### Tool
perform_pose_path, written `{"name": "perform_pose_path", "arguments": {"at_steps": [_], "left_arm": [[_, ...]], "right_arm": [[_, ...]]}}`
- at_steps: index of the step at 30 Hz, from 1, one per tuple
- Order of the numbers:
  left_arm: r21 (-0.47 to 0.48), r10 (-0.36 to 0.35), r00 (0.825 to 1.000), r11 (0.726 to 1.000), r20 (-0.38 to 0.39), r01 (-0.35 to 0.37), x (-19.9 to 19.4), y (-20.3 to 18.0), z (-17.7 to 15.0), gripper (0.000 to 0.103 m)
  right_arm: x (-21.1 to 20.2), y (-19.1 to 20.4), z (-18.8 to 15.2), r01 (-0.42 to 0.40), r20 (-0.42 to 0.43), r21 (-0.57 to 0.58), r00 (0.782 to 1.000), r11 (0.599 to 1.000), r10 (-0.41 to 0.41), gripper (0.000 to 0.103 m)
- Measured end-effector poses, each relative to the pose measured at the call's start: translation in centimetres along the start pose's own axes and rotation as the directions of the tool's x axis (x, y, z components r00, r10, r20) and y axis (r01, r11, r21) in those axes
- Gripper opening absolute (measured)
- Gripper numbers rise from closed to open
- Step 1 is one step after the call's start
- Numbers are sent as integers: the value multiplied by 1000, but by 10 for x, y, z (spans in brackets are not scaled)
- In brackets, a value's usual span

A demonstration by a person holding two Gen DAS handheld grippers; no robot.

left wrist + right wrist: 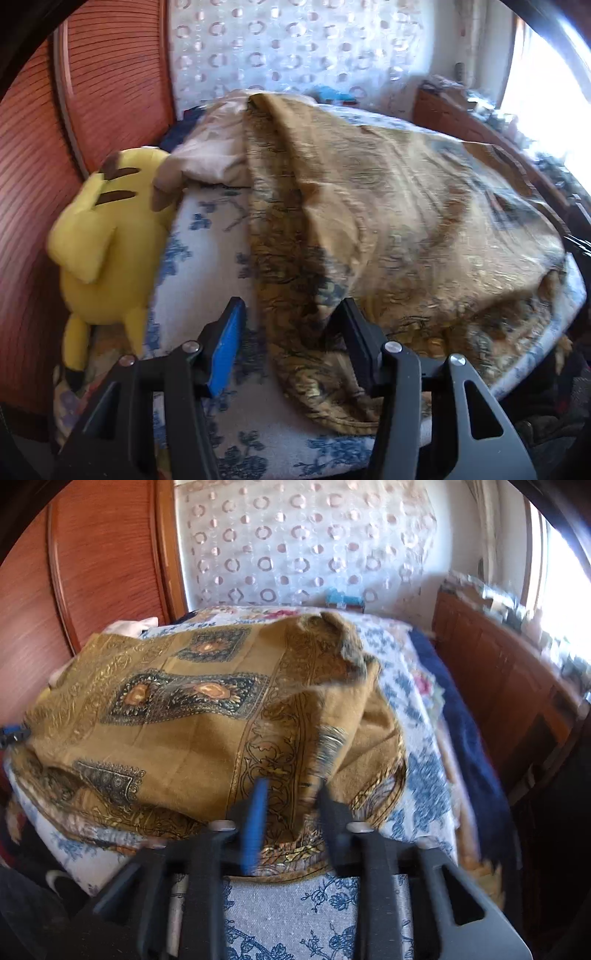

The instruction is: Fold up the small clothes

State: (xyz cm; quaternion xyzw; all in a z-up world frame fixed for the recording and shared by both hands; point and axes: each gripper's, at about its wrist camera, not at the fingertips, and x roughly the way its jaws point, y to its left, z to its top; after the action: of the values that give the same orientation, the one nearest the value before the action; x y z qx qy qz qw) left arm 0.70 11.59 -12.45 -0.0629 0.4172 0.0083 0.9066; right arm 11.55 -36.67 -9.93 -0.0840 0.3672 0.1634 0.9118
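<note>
A mustard-gold patterned cloth (388, 221) lies spread and rumpled over the bed; the right wrist view shows its dark medallion print (184, 709). My left gripper (291, 317) is open at the cloth's near left edge. A fold of that edge runs between the blue pad (225, 350) and the black finger (356, 339), and neither presses on it. My right gripper (293, 805) is open too, though blurred. It stands over the cloth's near right corner, with the hem lying loose between its fingers.
The bed has a white cover with blue flowers (207, 258) (417, 775). A yellow plush toy (107, 243) leans against the wooden wardrobe (33, 184) on the left. A beige pillow (210, 151) lies at the head. A wooden unit (498, 686) and a bright window stand at right.
</note>
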Motion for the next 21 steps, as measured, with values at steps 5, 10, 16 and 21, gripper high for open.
{"name": "perform_pose_path", "arguments": {"at_steps": [5,10,16,21], "left_arm": [[4,-66,998,998,6,66,-1,-3,0,19],[-17,-131,990,991,53,132,-5,-5,3,7],[-21,-158,980,987,123,162,-21,-14,13,5],[7,-192,964,981,185,194,-39,-28,31,5]], "right_arm": [[-11,2,6,24,47,16,999,1000,-25,63],[-17,-1,9,15,70,45,997,999,-18,64],[-12,2,7,8,53,34,999,999,-10,64],[-10,-2,7,-4,45,66,999,998,2,64]]}}
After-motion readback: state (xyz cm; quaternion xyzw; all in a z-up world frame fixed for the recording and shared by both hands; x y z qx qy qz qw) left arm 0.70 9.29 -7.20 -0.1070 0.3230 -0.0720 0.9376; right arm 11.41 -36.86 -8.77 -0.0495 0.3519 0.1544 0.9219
